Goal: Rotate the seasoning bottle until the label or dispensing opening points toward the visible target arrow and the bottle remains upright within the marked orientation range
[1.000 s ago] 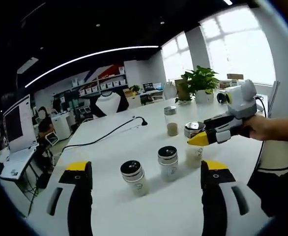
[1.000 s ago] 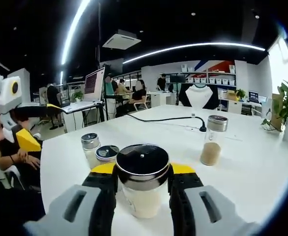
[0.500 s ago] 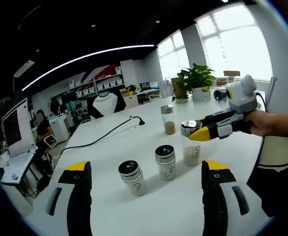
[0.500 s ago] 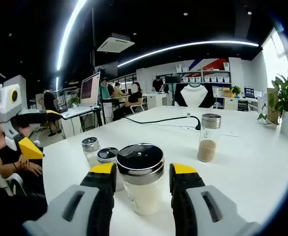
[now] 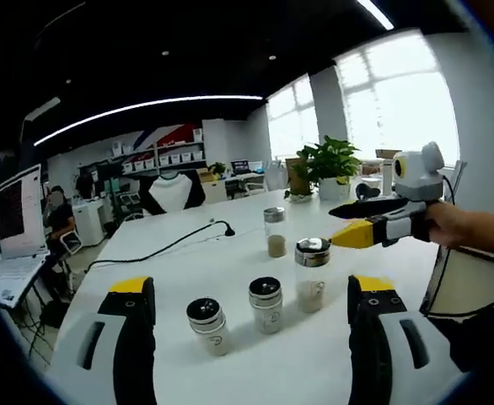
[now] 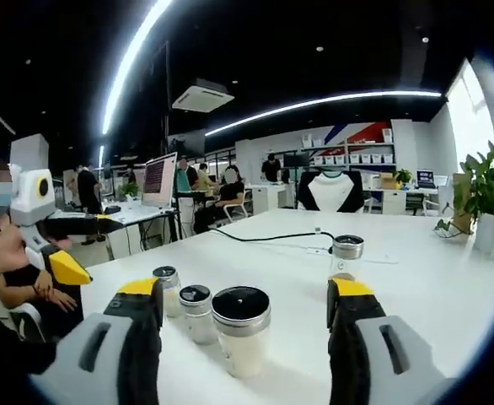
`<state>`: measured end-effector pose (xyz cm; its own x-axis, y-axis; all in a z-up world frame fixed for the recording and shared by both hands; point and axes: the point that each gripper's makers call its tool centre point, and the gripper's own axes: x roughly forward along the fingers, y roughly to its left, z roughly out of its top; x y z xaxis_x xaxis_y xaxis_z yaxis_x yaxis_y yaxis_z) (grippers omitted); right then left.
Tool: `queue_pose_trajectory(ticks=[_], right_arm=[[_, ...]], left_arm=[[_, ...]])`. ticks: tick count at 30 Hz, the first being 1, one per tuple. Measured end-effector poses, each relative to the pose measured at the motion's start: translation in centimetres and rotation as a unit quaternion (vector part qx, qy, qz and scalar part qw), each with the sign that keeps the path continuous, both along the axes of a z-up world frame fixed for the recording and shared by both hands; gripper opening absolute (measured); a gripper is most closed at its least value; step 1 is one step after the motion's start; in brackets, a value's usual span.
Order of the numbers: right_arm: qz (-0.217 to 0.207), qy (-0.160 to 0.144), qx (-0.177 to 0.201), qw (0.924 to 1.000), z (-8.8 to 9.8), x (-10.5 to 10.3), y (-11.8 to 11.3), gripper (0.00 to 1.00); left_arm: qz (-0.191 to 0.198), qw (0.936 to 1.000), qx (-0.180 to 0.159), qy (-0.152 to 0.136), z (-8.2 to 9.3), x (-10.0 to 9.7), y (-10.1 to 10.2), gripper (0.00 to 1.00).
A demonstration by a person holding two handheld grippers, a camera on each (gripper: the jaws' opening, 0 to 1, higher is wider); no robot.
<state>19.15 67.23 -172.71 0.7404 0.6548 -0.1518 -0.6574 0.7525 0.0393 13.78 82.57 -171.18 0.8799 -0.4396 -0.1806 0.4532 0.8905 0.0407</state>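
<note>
A wide seasoning bottle [image 6: 241, 336] with a black lid and pale contents stands upright on the white table [image 6: 424, 321]. My right gripper [image 6: 245, 288] is open, its jaws set well apart on either side and clear of the bottle. From the left gripper view the same bottle [image 5: 311, 277] stands with the right gripper [image 5: 357, 221] just above and to its right. Two smaller bottles [image 5: 265, 304] [image 5: 207, 325] sit beside it, and a taller one with brown contents [image 5: 273, 233] stands farther back. My left gripper [image 5: 251, 285] is open and holds nothing.
A black cable [image 5: 167, 246] runs across the far part of the table. A potted plant [image 5: 327, 160] stands at the table's far corner near the windows. People sit at desks with monitors [image 6: 161, 179] beyond the table. The left gripper [image 6: 66, 246] is held up at the left edge.
My right gripper has let go of the wide bottle, opened and drawn back; the bottle now stands free on the table. The left gripper view has pulled back a little.
</note>
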Motion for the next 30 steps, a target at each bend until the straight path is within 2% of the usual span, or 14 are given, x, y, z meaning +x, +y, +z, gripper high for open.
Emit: queue_pose_trajectory(ticks=[5,6,9,15,18,23,28,30], right_arm=[[-0.009,0.007,0.008,0.9999,0.1,0.0,-0.9,0.99],[-0.01,0.006,0.011,0.9999,0.3,0.1,-1.4,0.99],[-0.008,-0.007,0.02,0.9997,1.0,0.2,-1.8,0.95],[-0.017,-0.005,0.017,0.9997,1.3,1.2,-3.4,0.96],[-0.019,0.0,0.01,0.9998,1.2,1.9,-4.1,0.95],[-0.019,0.003,-0.002,0.9998,1.1,2.5,-4.7,0.95],[-0.022,0.007,-0.004,0.9997,1.0,3.9,-5.6,0.9],[-0.031,0.015,0.009,0.9994,0.9,5.2,-6.3,0.87]], left_arm=[[-0.004,0.9999,0.013,0.003,-0.4,0.0,-0.1,1.0],[-0.01,0.9998,-0.012,0.01,-0.3,-0.1,-0.4,1.0],[-0.009,0.9999,-0.007,0.011,-0.3,-0.2,-0.3,1.0],[-0.005,0.9999,-0.002,0.013,-0.2,-0.1,0.1,1.0],[-0.015,0.9986,-0.046,0.02,0.8,-0.1,-0.3,1.0],[-0.017,0.9998,-0.014,0.002,1.5,0.2,-0.1,1.0],[-0.016,0.9998,-0.014,0.008,1.2,0.6,0.1,1.0],[-0.019,0.9995,-0.018,0.017,0.8,0.8,0.0,1.0]])
